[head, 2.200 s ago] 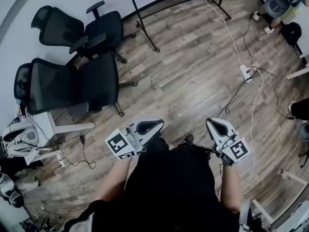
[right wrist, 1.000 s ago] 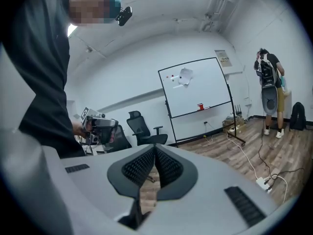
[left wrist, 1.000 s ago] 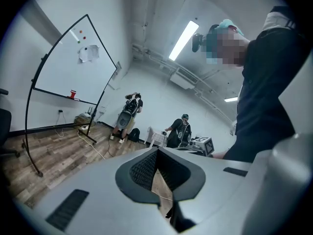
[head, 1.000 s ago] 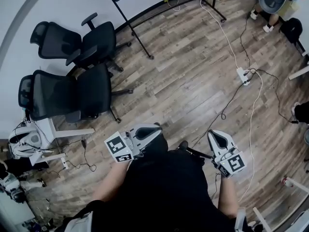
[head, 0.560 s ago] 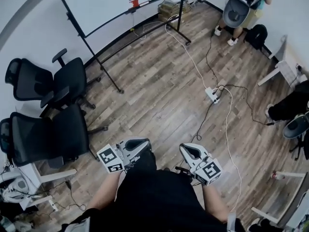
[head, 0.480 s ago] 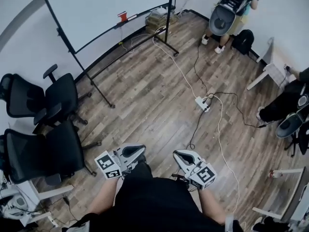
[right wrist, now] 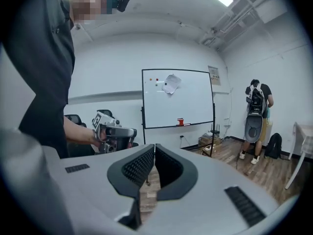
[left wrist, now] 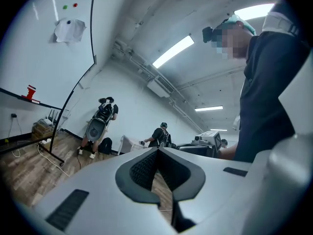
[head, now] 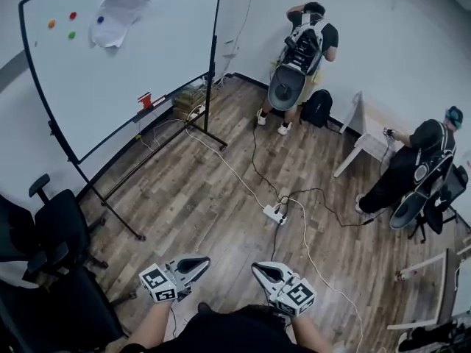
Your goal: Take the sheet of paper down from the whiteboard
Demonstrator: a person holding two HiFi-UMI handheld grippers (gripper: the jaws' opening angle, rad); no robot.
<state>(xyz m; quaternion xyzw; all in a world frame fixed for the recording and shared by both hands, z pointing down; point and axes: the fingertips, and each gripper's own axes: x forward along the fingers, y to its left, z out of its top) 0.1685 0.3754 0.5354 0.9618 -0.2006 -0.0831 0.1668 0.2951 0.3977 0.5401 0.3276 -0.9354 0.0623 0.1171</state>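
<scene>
Reading this as the approach phase, nothing is in hand yet. The left gripper and right gripper are both held low in front of the person, jaws fully closed on nothing; each gripper view shows pads meeting with only floor behind.

The crumpled white sheet of paper hangs high in the upper left part of the black-framed white whiteboard on its stand. It looks pinned by a small dark blue round magnet at its edge. It is well apart from both grippers, across open wood floor.

Risks from here:
- The white power strip with trailing white and black cables lies on the floor ahead. Probably a trip hazard if the path drifts right.
- The stand's black floor foot juts toward the walking line, same issue.
- Jaws need opening before contact. Arriving closed would just poke the board, and a freestanding board may shift.
- Pulling the sheet without freeing the magnet could tear it or drop the magnet.
- The paper is already curled, so a pinch at a loose edge may slip. Grabbing close to the magnet looks safer.
</scene>
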